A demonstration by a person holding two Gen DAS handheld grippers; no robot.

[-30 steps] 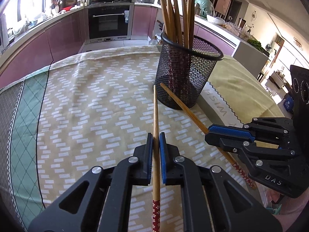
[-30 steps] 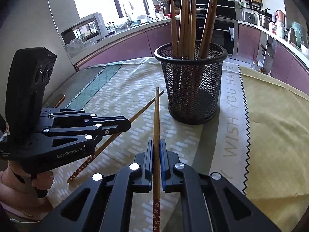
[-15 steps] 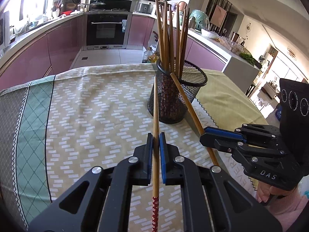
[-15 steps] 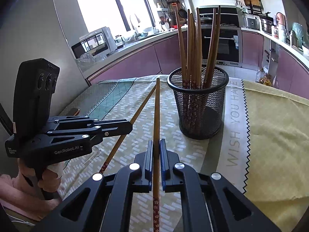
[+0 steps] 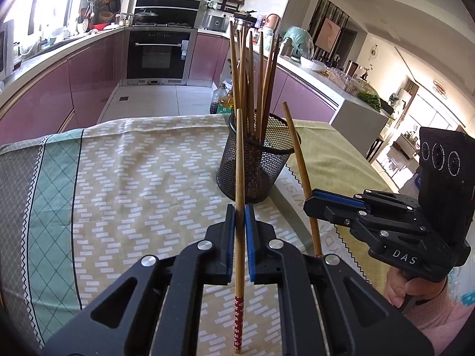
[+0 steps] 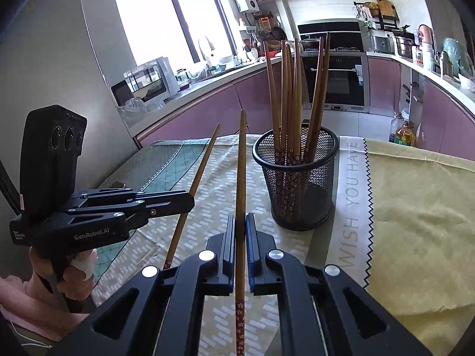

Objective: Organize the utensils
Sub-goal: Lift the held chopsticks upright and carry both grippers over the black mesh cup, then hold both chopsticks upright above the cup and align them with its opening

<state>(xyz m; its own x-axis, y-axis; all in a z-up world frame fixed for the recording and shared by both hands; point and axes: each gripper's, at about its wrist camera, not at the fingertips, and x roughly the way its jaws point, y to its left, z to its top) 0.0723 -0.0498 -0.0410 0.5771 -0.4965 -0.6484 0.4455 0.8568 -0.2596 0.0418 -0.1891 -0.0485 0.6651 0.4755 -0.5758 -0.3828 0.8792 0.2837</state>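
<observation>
Ahead of both claws a black wire-mesh cup (image 5: 258, 160) stands on the worktop's patterned cloth (image 5: 133, 178), holding a loose bundle of brown wooden chopsticks (image 5: 252, 83) upright, red flowered ends down. The left claw (image 5: 240, 207) is clenched on one wooden chopstick (image 5: 239, 154); the right claw (image 6: 240, 219) is clenched on another (image 6: 242, 163). Each stick runs forward between the blue pads, its tip near the cup's rim. A second ago both sticks lay low over the cloth; now both claws are higher, the sticks lifted clear and the cup seen more from above. The claw bodies hide part of each stick's flowered end.
</observation>
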